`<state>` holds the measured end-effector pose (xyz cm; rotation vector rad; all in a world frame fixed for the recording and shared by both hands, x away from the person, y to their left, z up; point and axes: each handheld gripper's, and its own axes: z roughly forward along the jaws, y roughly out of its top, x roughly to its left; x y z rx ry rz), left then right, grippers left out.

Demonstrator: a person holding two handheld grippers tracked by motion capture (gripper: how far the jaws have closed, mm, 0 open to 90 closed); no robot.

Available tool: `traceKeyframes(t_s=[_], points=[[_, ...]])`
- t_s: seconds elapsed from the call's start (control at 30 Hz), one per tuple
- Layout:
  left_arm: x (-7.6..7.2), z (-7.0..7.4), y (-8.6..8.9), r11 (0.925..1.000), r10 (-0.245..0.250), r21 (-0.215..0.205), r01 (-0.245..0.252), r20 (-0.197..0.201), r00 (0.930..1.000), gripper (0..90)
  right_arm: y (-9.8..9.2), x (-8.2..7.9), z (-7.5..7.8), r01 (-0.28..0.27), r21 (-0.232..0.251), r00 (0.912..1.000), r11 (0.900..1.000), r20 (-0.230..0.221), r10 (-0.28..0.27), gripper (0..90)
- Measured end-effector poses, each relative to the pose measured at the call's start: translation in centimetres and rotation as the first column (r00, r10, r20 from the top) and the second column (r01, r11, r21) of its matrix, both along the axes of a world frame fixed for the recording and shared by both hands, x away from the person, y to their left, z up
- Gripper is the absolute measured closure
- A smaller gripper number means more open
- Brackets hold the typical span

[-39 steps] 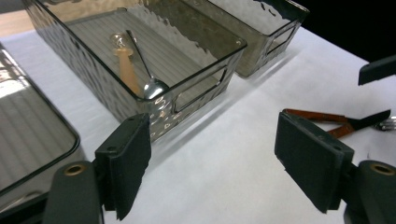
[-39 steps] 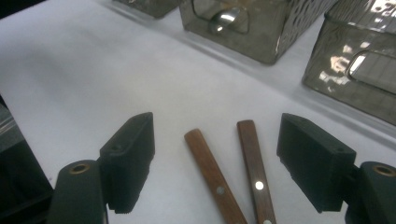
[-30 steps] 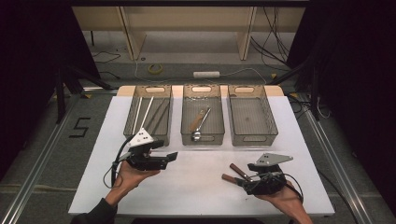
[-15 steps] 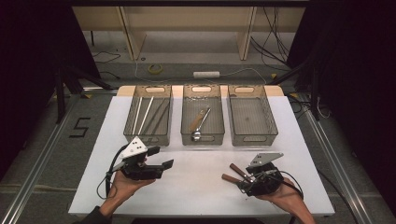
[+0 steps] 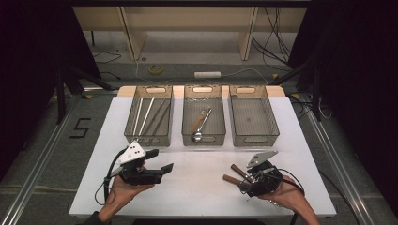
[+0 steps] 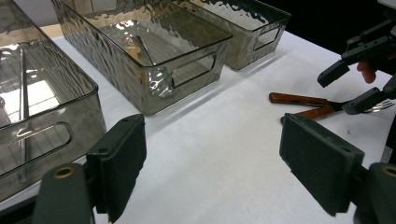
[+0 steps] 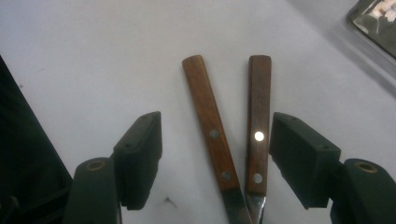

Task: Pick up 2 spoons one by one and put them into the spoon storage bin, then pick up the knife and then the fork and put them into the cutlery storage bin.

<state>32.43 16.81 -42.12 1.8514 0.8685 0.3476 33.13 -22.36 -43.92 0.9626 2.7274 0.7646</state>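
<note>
White table (image 5: 206, 187) on grey floor, dark curtains at the sides, three clear bins (image 5: 203, 115) along the far edge. Left gripper (image 5: 159, 161) wide open, empty. Right gripper (image 7: 215, 154) has just closed a little from a second ago, jaws not yet touching the two wooden-handled utensils (image 7: 217, 135) lying between them. Both hands sit slightly nearer the table's near edge than before.

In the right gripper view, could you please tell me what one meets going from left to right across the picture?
The right gripper's left jaw pad → the left wooden handle → the right wooden handle → the right jaw pad. Both handles lie on the white table between the open jaws.
</note>
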Motion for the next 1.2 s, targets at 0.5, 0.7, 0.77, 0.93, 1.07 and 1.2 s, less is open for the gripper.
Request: traceKeyframes(t_s=[0.5,0.7,0.77,0.93,1.07,1.2], points=[[-0.8,0.0,0.2,0.9998,0.010,0.014,-0.010,0.021,0.9997,21.6,0.4,0.2,-0.3,-0.038,-0.068,0.9992,0.997,-0.013,0.037,41.4],[-0.9,0.1,0.4,0.9998,0.015,0.012,-0.016,0.022,0.9996,21.2,0.4,0.2,-0.4,-0.067,-0.090,0.9976,0.994,-0.023,0.065,45.1],[-0.9,0.1,0.6,0.9998,0.019,0.009,-0.019,0.022,0.9996,21.2,0.3,0.3,-0.3,-0.069,-0.094,0.9975,0.993,-0.024,0.067,46.5],[-1.0,0.0,0.5,0.9996,0.015,0.022,-0.016,0.032,0.9994,21.2,0.4,0.3,-0.3,-0.090,-0.124,0.9958,0.988,-0.028,0.087,50.6],[-1.0,0.0,0.5,0.9998,0.013,0.017,-0.013,0.033,0.9994,21.2,0.5,0.3,-0.4,-0.099,-0.156,0.9950,0.983,-0.026,0.096,54.6],[-1.1,0.0,0.5,0.9998,0.010,0.018,-0.010,0.036,0.9993,21.2,0.7,0.3,-0.5,-0.115,-0.168,0.9932,0.979,-0.035,0.111,58.2]])
